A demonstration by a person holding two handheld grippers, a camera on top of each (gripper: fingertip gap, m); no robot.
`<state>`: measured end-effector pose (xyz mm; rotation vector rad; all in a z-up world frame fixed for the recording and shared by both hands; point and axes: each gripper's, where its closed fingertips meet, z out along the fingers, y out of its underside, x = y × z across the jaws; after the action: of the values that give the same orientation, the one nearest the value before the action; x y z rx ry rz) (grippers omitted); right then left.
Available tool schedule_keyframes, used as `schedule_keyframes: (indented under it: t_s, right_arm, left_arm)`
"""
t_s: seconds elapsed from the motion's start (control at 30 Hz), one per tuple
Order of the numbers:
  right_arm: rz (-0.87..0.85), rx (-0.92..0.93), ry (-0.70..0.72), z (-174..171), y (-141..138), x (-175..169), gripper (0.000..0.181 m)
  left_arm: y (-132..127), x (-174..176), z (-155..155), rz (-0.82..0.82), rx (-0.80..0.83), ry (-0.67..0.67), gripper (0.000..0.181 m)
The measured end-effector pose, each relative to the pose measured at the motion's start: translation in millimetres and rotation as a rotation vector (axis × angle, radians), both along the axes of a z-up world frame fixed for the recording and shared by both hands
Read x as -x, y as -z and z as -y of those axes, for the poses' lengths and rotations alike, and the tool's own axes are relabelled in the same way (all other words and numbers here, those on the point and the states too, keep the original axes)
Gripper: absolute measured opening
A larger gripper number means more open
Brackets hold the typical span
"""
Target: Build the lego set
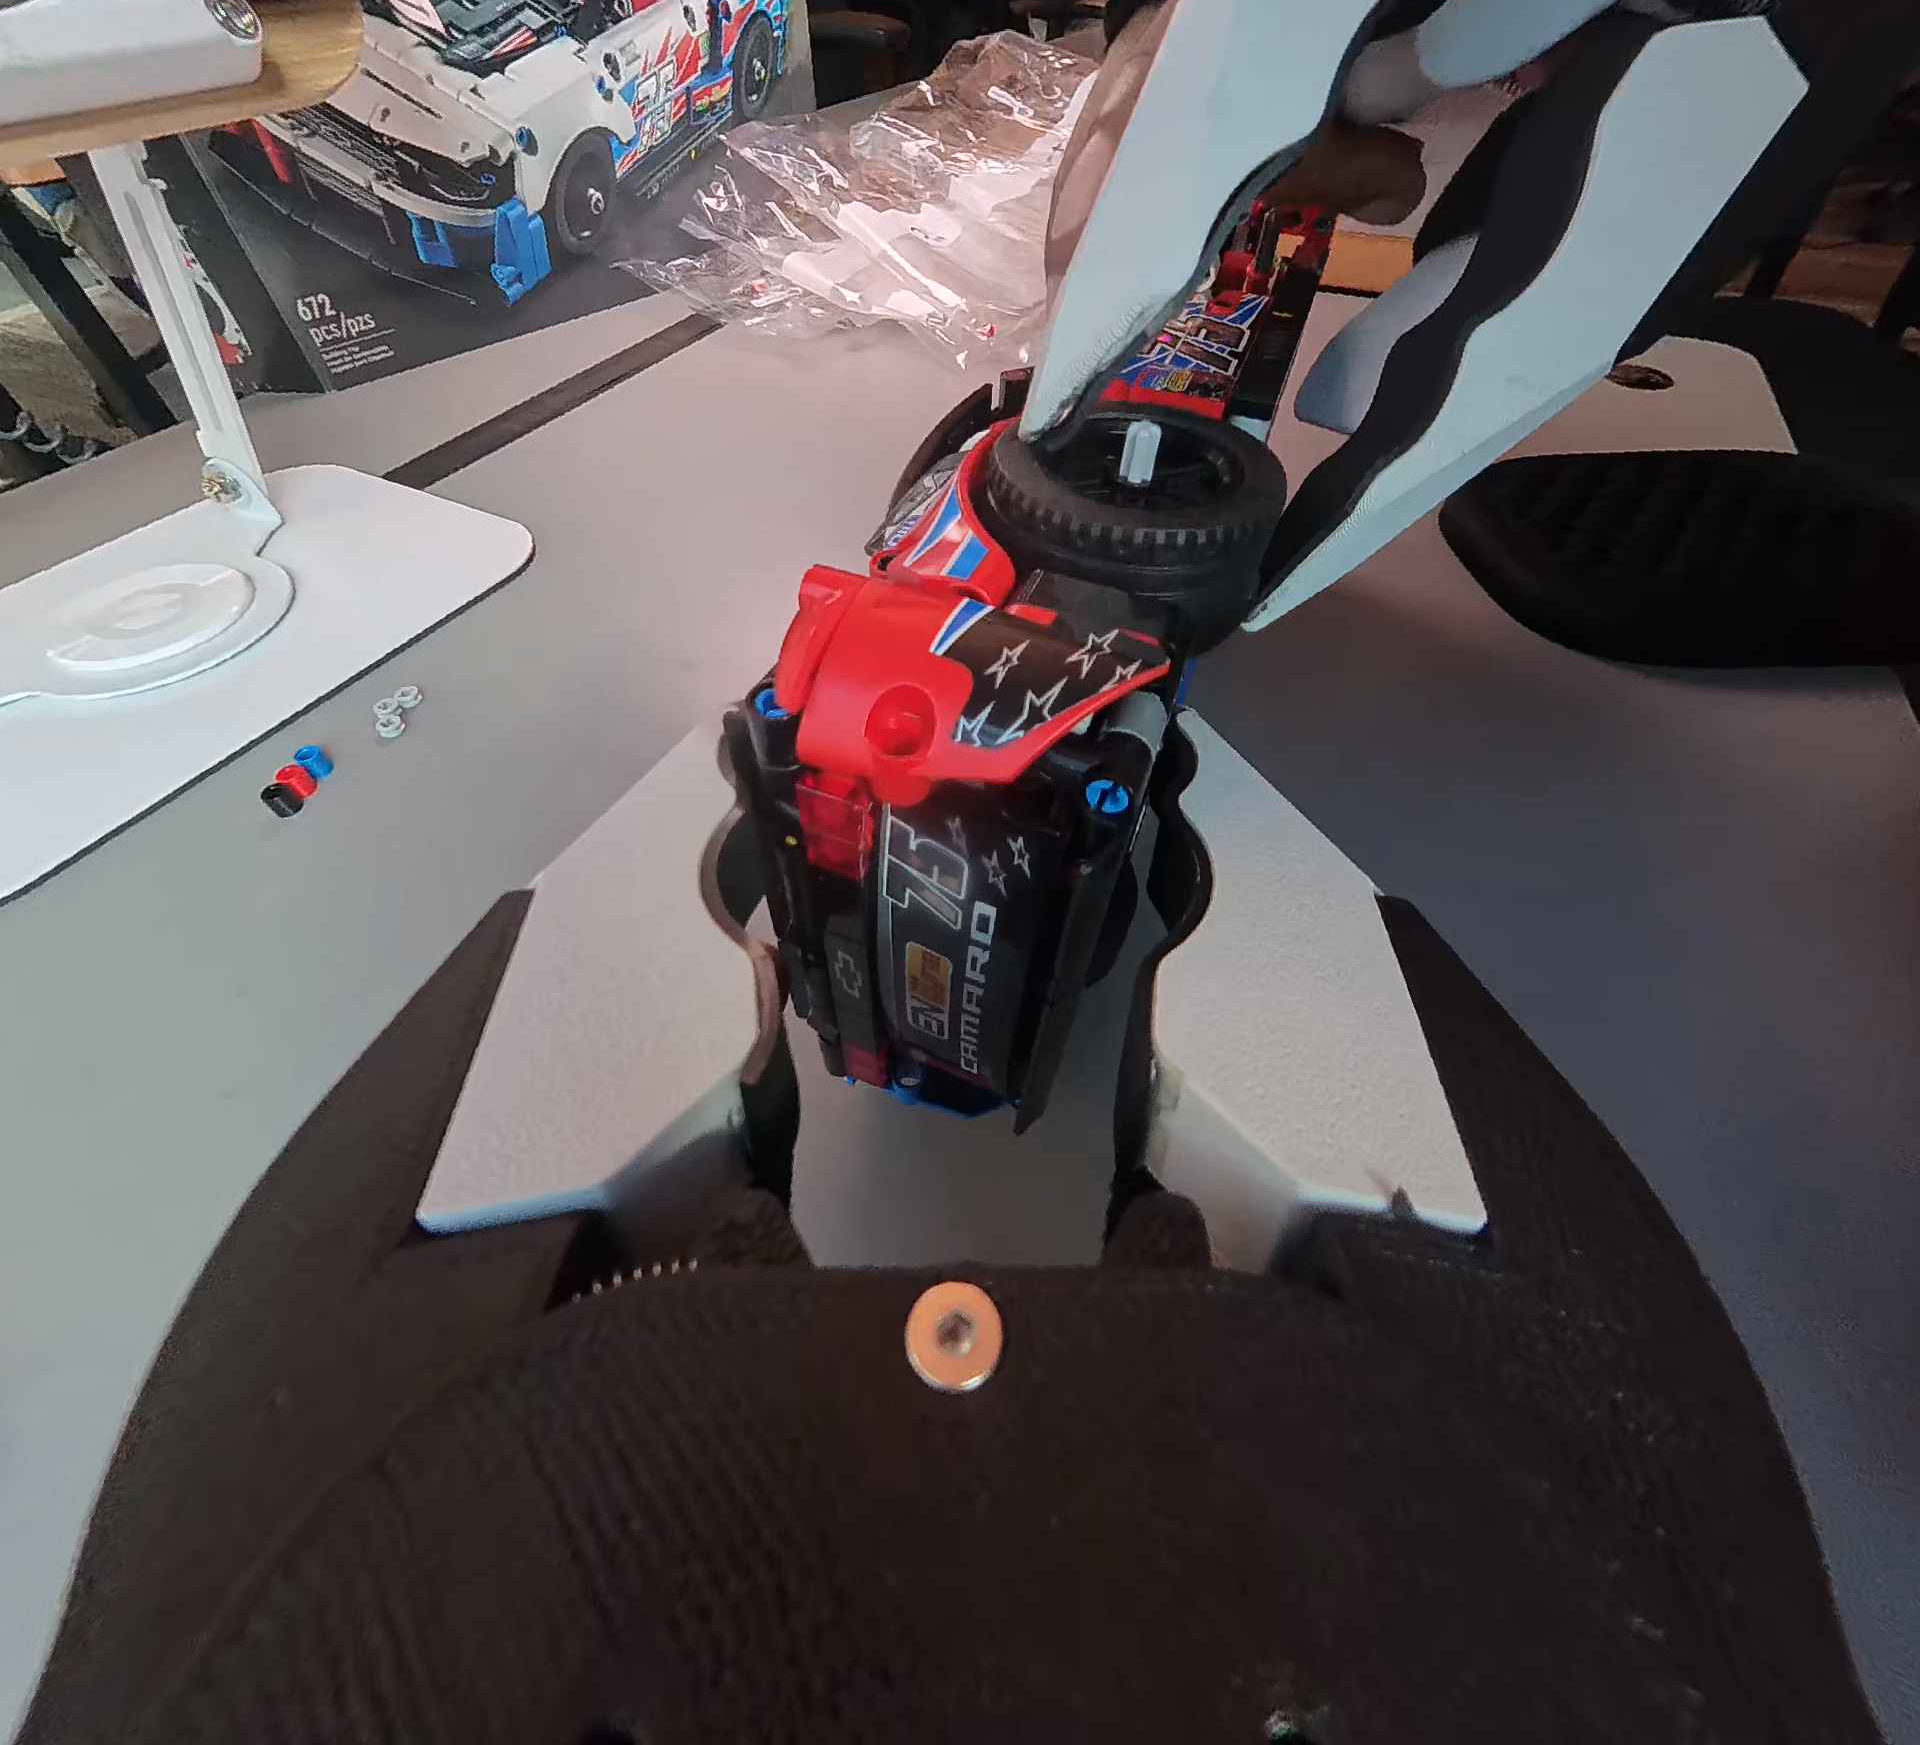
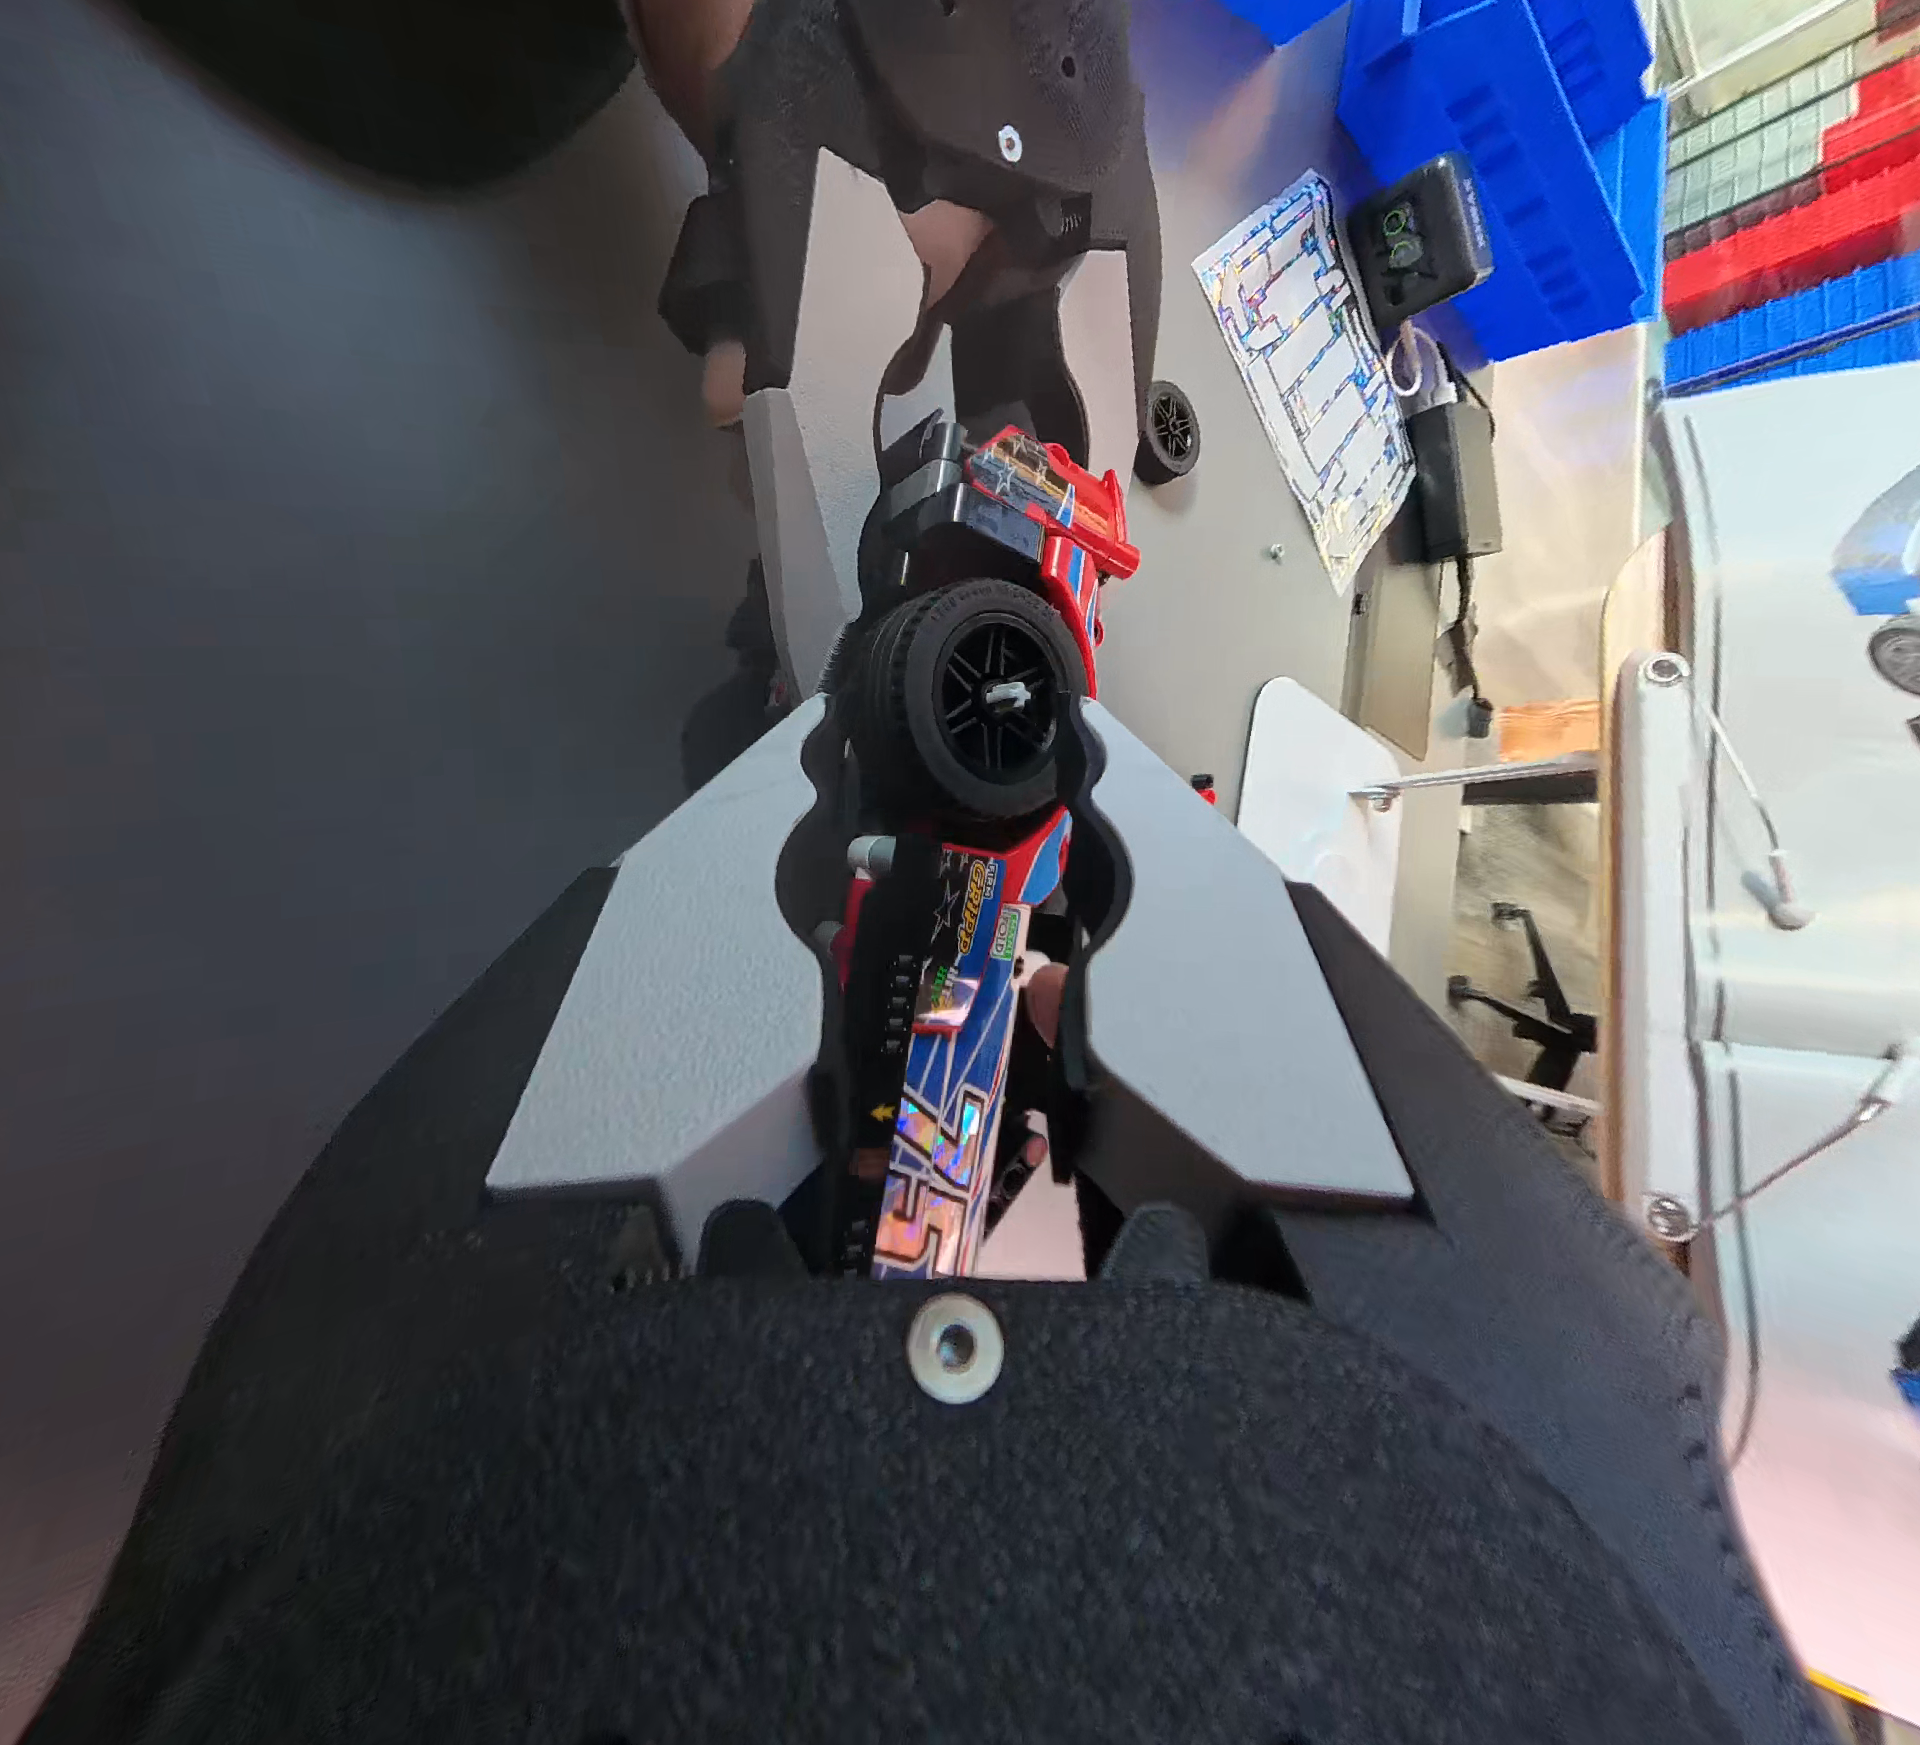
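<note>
L gripper (image 1: 951,864) clamps the red-black-blue brick car body (image 1: 935,874), R gripper (image 2: 961,739) pinches its black rubber-tyred wheel (image 2: 971,698) w/ grey axle (image 2: 1006,694); skewed push could jam it or pop panels.

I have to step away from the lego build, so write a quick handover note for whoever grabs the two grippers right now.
Left gripper: shut on the car's rear end, holding it off the table.
Right gripper: its fingertips sit on either side of the wheel, which is on its axle; whether it is fully seated, I cannot tell.
Done: bodywork mostly built, stickers on.
Left: one spare wheel lies on the table; small loose pins and rings wait by the white stand.
Box and empty bags sit behind.
</note>
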<state>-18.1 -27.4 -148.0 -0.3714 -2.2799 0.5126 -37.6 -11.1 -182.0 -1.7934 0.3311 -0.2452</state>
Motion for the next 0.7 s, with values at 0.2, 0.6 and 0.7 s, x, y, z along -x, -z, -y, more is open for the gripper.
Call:
schedule_keyframes:
  t_s: [0.2,0.6,0.7]
  right_arm:
    - [0.176,0.174,0.048,4,-19,-9,0.036]
    - [0.503,0.194,0.223,-2,-9,5,0.016]
    - [0.52,0.137,0.215,0,-9,2,0.016]
  left_arm:
    - [1,5,0,0.025,0.005,-0.017,0.073]
    - [0,0,5,-0.028,-0.016,0.005,0.072]
    - [0,-1,5,-0.04,-0.023,0.015,0.072]
